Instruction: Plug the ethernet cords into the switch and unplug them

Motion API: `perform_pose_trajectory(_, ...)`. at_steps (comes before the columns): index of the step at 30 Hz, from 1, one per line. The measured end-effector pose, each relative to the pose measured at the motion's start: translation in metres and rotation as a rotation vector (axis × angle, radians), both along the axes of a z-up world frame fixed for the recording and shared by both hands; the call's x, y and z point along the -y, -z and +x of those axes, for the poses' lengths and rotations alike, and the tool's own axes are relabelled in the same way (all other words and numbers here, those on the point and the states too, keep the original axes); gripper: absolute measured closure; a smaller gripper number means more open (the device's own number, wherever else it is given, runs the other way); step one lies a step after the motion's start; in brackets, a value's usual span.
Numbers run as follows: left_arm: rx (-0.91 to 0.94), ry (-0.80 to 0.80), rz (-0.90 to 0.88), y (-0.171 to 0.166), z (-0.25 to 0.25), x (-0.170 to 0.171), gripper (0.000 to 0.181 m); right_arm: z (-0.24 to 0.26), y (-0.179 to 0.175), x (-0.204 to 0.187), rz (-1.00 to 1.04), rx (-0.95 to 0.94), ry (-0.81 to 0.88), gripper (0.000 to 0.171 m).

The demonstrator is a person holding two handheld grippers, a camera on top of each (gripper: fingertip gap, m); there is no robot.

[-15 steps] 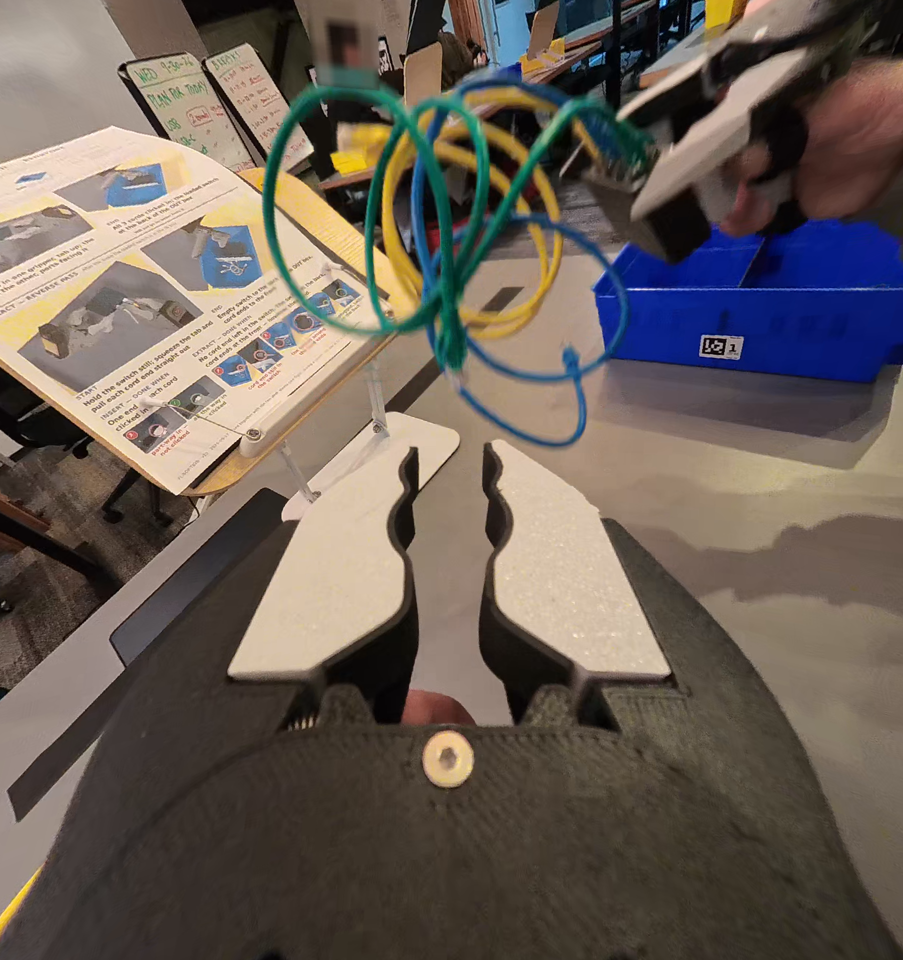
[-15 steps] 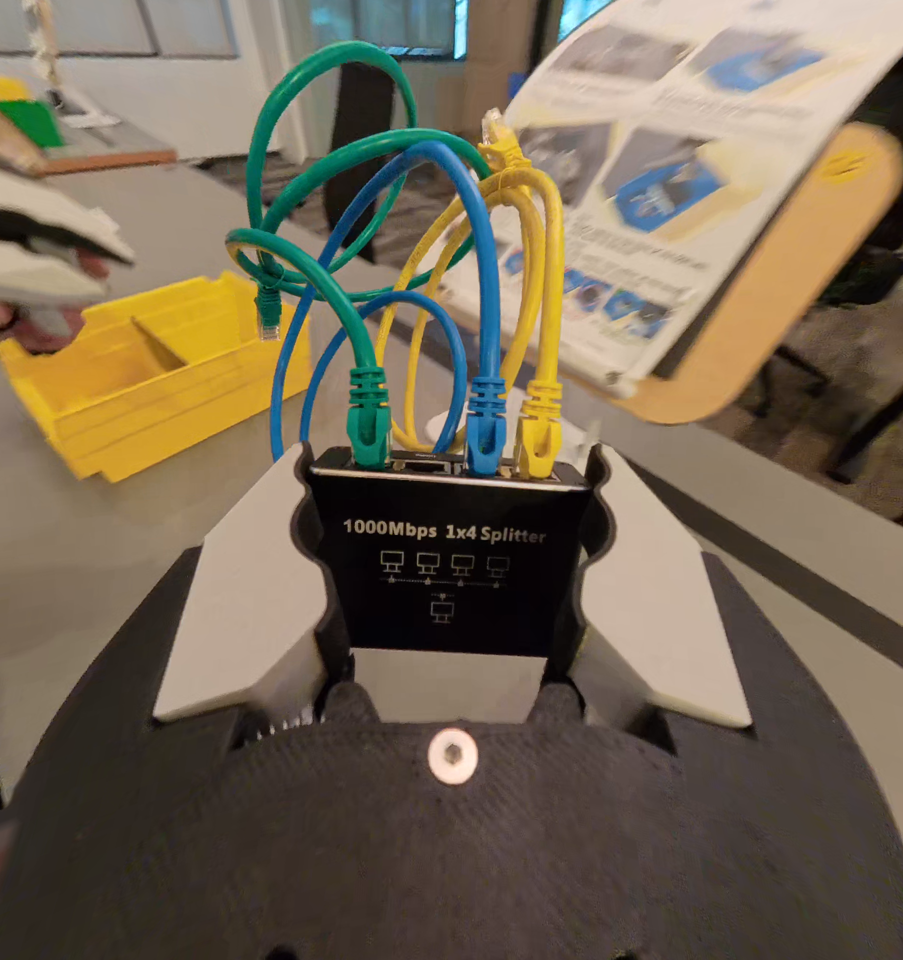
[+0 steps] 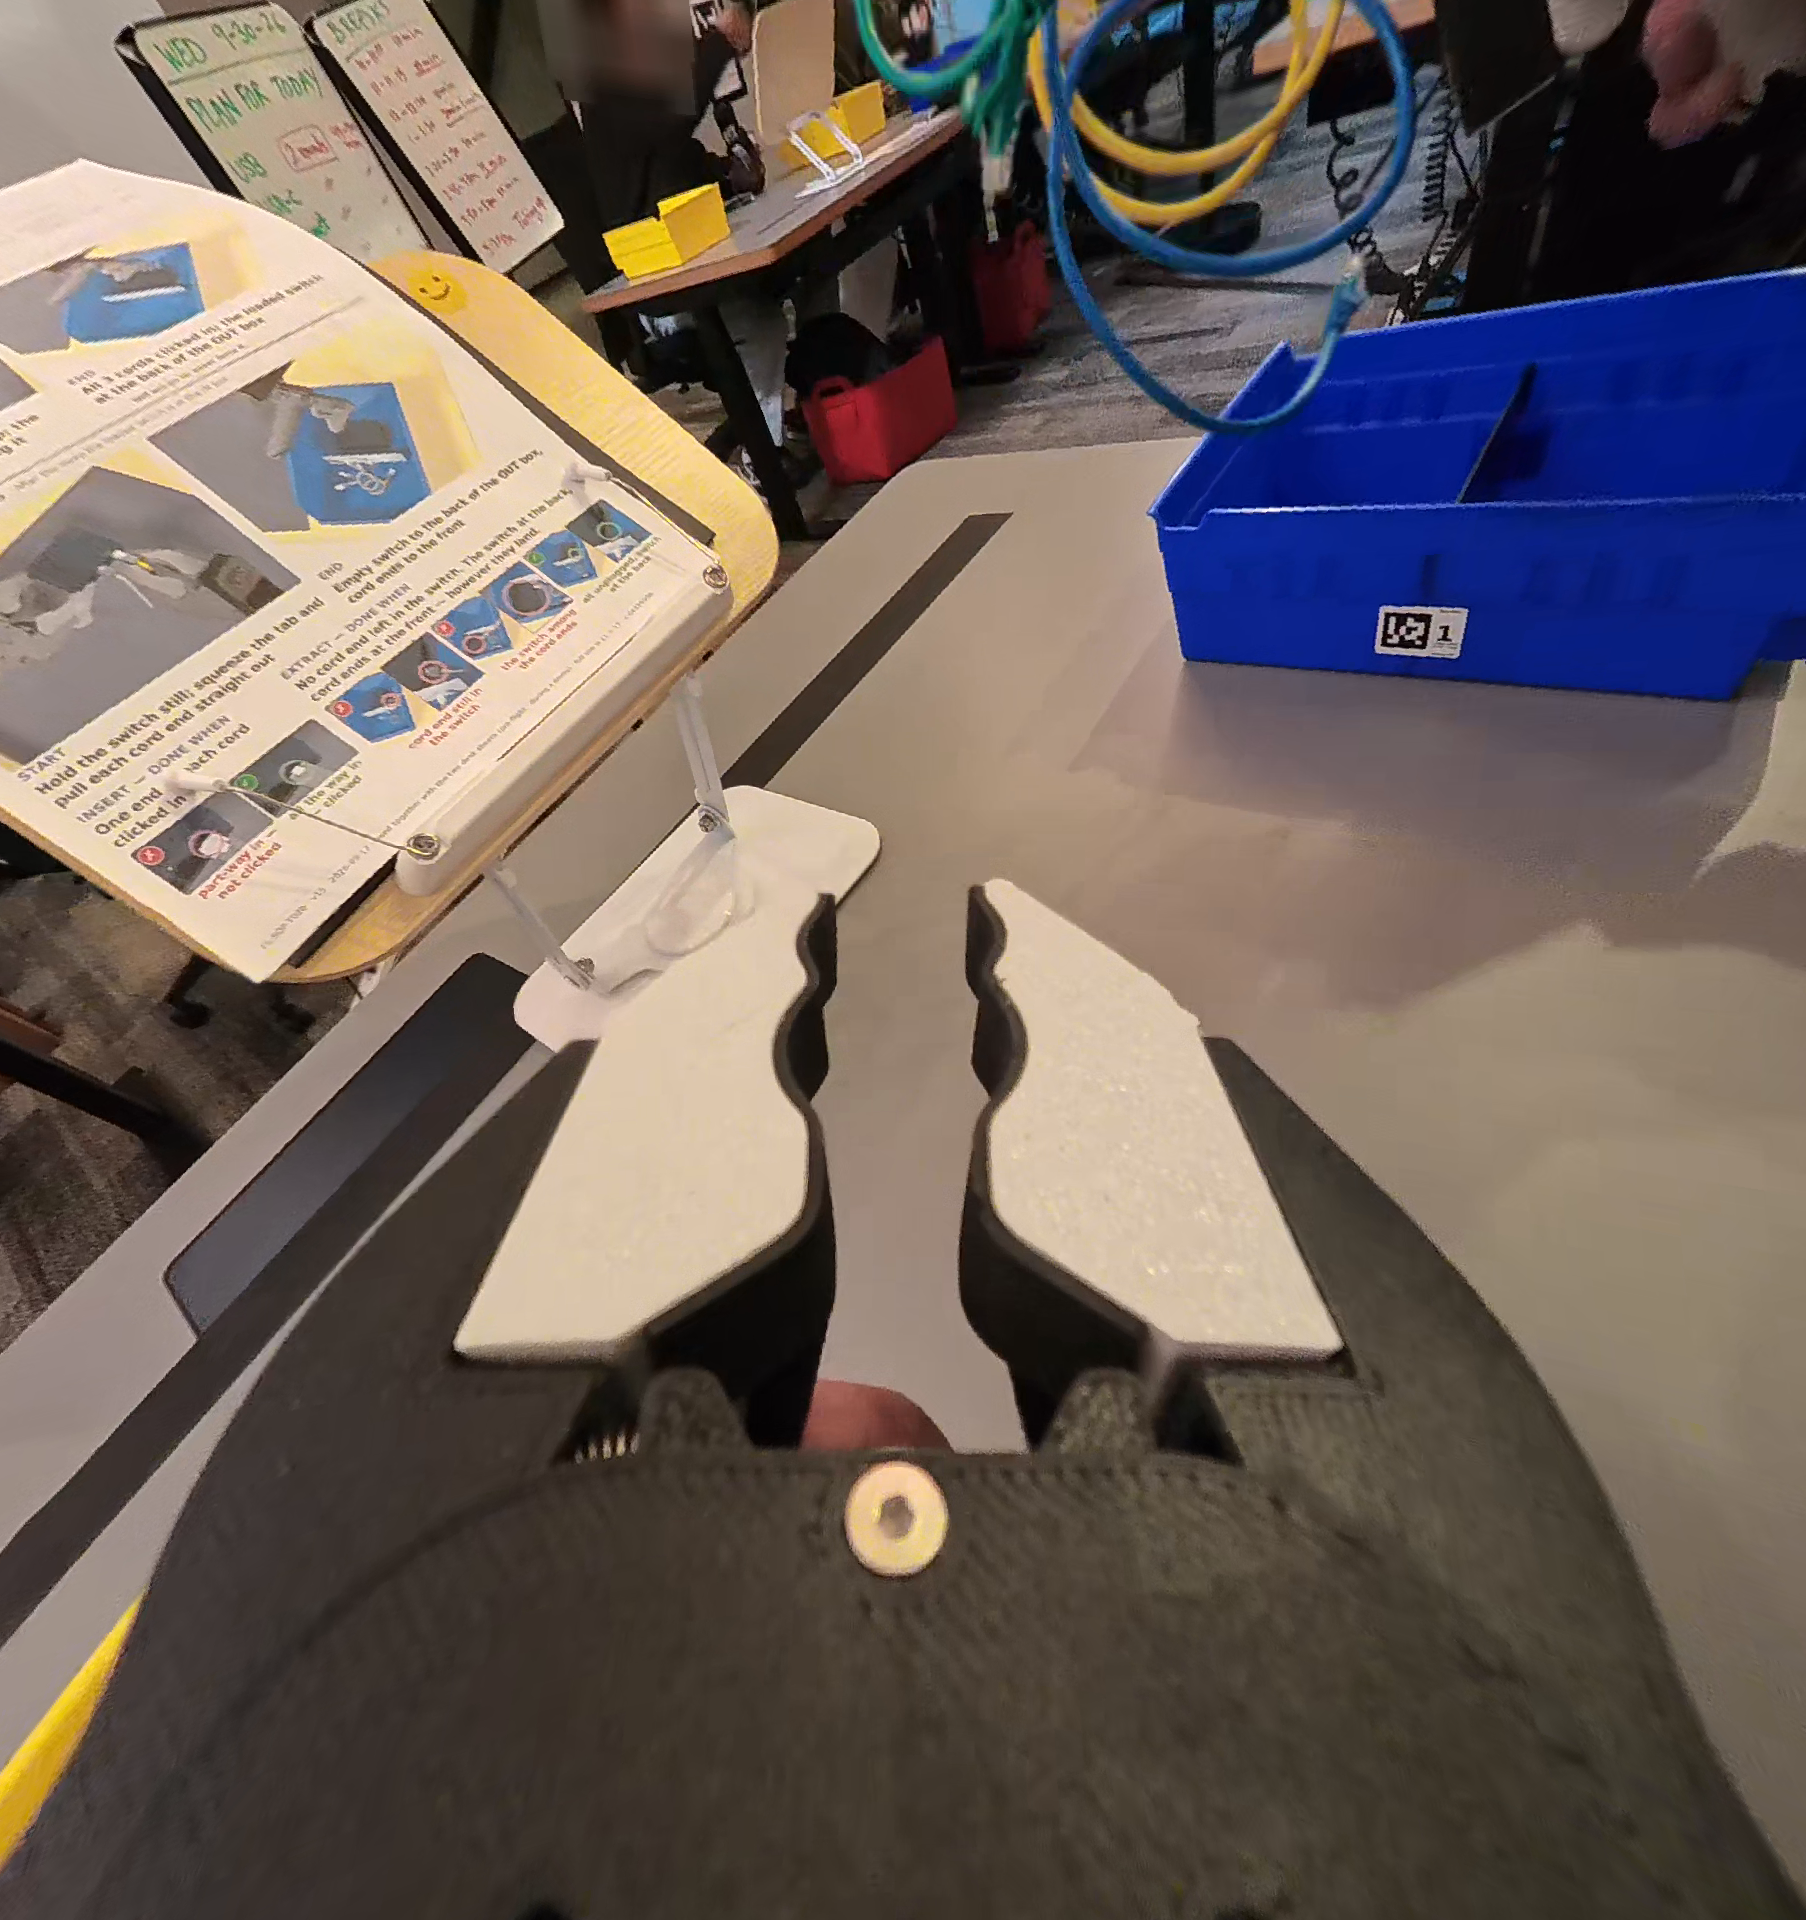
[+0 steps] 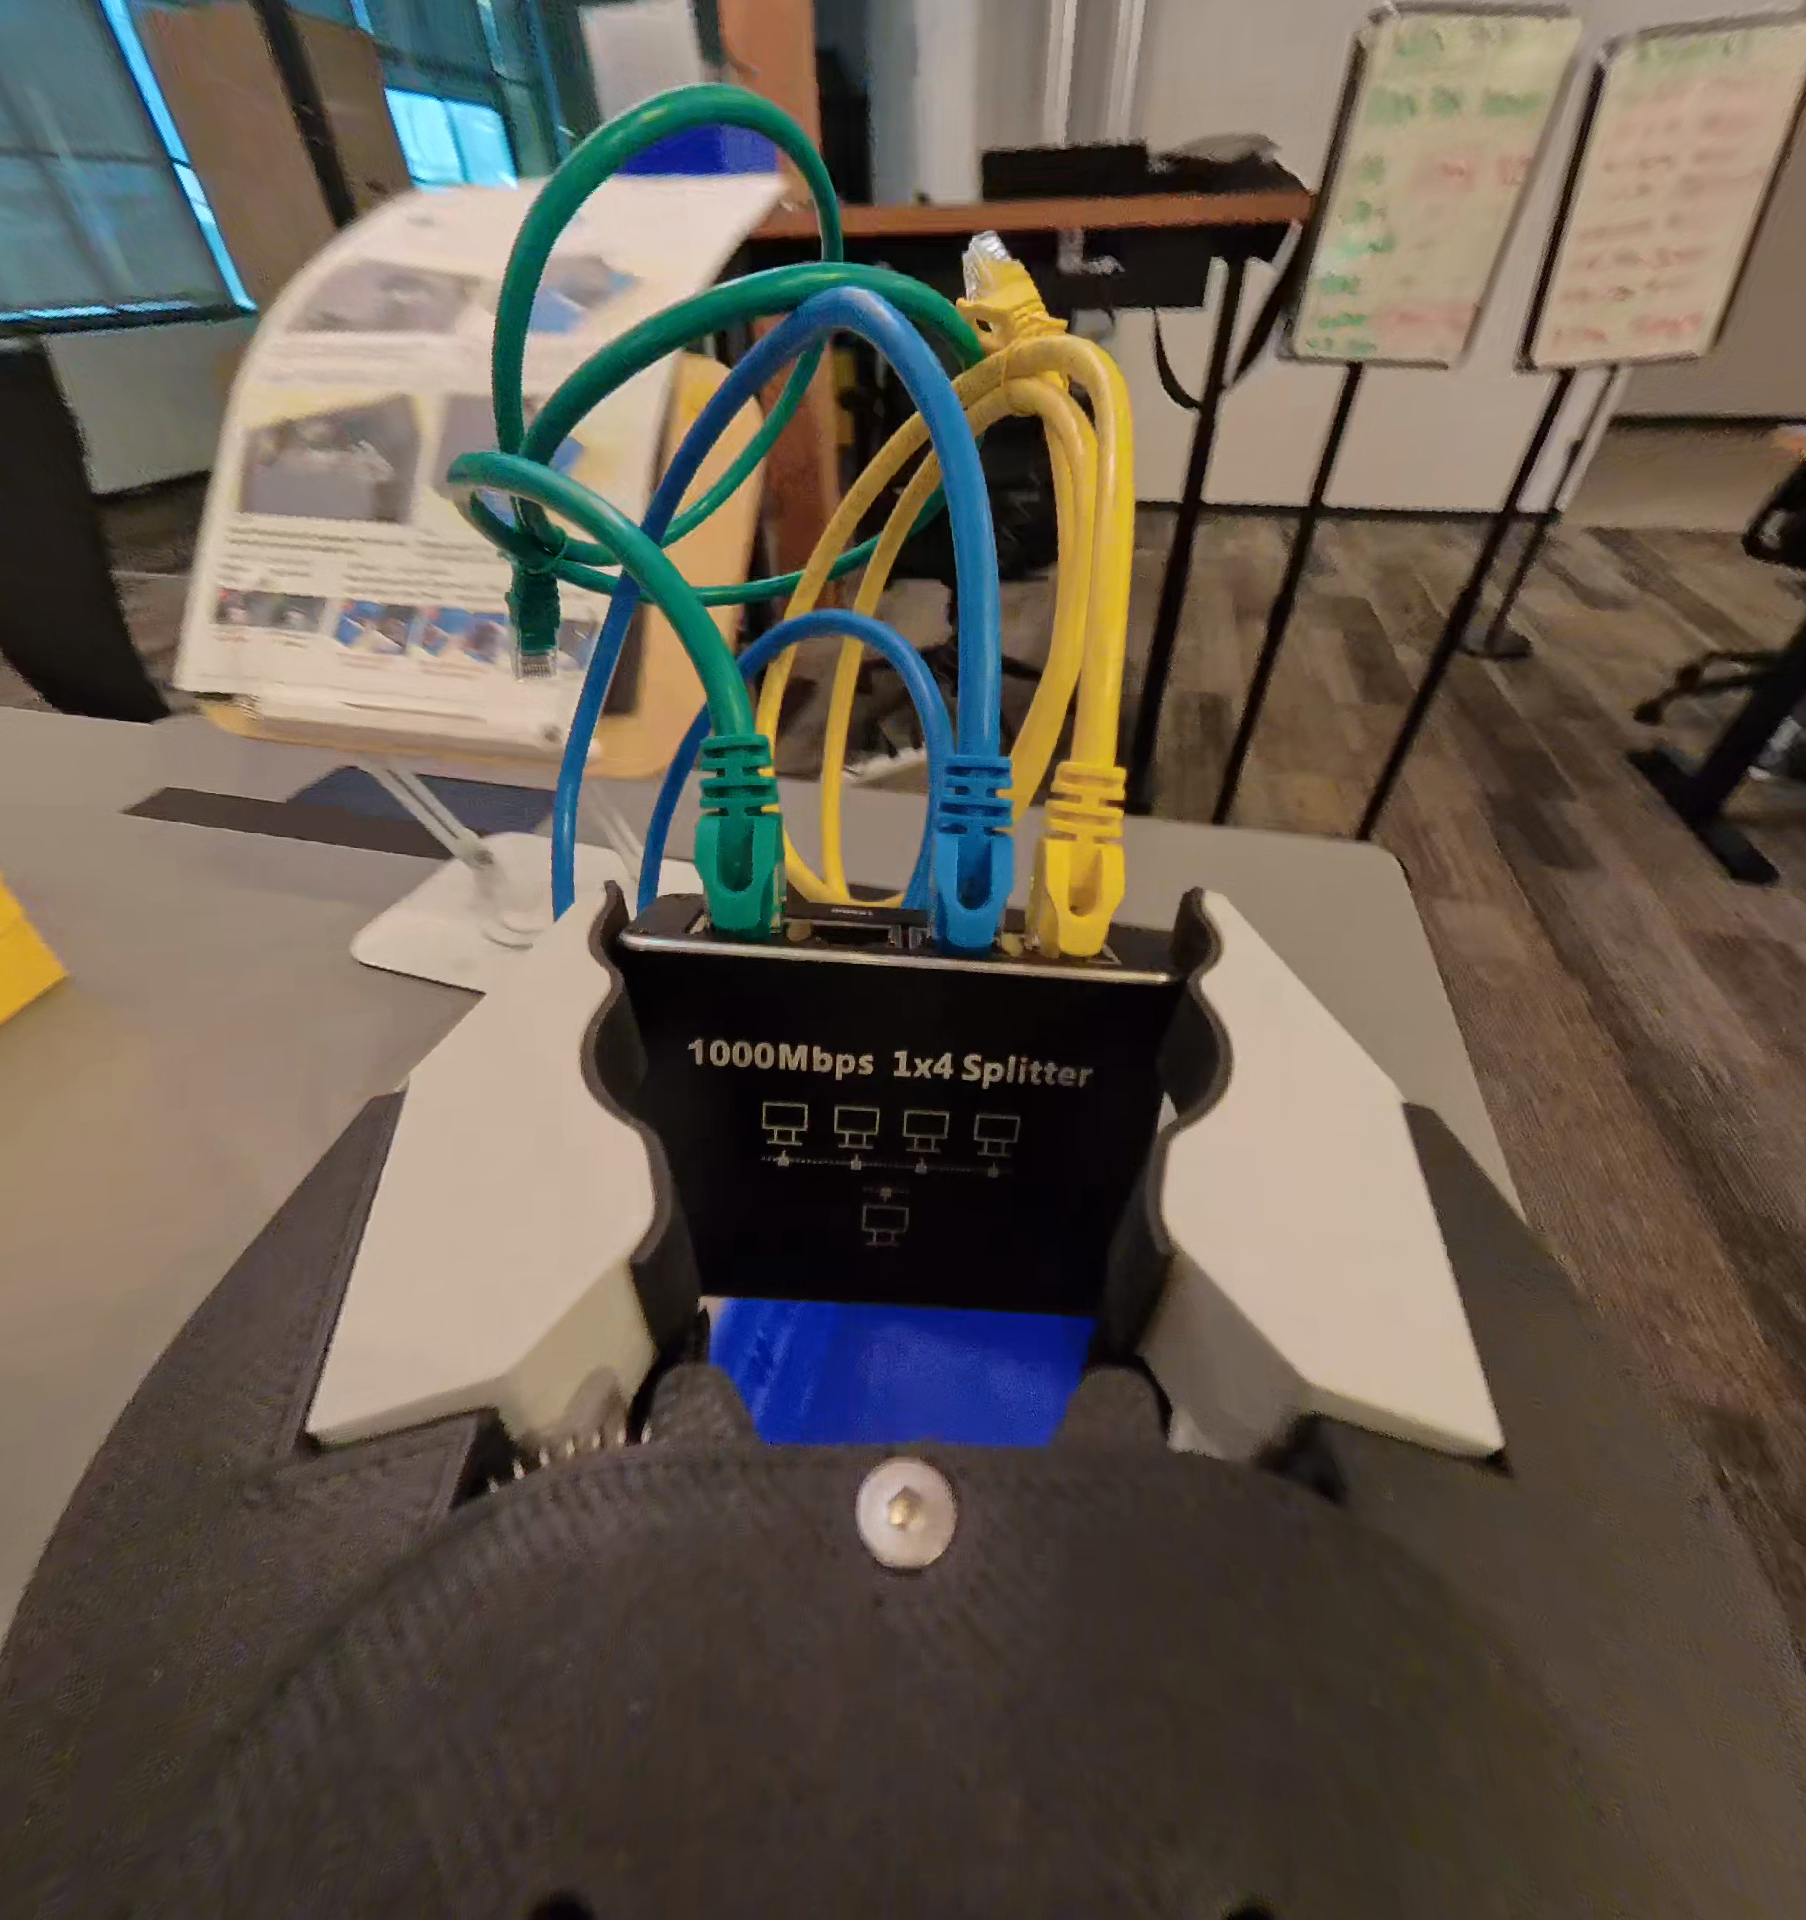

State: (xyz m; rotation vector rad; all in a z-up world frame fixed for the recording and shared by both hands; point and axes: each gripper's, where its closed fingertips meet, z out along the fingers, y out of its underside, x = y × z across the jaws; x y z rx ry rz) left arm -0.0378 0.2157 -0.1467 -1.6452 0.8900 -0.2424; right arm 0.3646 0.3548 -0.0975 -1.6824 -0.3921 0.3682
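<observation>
The switch (image 4: pixel 899 1122) sits clamped between the right gripper (image 4: pixel 894 1091) fingers, held above the desk (image 4: pixel 203 1039) — green (image 4: pixel 738 831), blue (image 4: pixel 972 831) and yellow (image 4: pixel 1081 842) cords plugged in. The left gripper (image 3: pixel 899 935) is slightly parted, empty, near the desk's left edge.

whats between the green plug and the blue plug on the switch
An empty port. In the right wrist view the green plug and blue plug sit in the switch with that one open socket between them.
</observation>
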Motion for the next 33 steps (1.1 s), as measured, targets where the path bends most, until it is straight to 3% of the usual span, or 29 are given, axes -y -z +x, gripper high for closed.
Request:
perform_pose_trajectory(8,-0.031,0.007,-0.034,0.017,0.008,-0.001,0.158,0.043,0.097,-0.016,-0.178,0.007,0.141,0.071)
perform_pose_trajectory(18,-0.062,0.011,-0.069,0.033,0.011,-0.003,0.157,0.055,0.197,-0.019,-0.484,0.272,0.191,0.069)
perform_pose_trajectory(21,-0.076,0.013,-0.075,0.036,0.011,-0.003,0.157,0.054,0.2,-0.018,-0.515,0.349,0.183,0.076)
perform_pose_trajectory(26,-0.091,0.011,-0.075,0.037,0.01,-0.002,0.156,0.046,0.196,-0.013,-0.544,0.434,0.13,0.072)
perform_pose_trajectory(33,-0.141,-0.047,-0.055,0.028,-0.008,-0.002,0.149,0.055,0.148,0.004,-0.419,0.436,0.131,0.076)
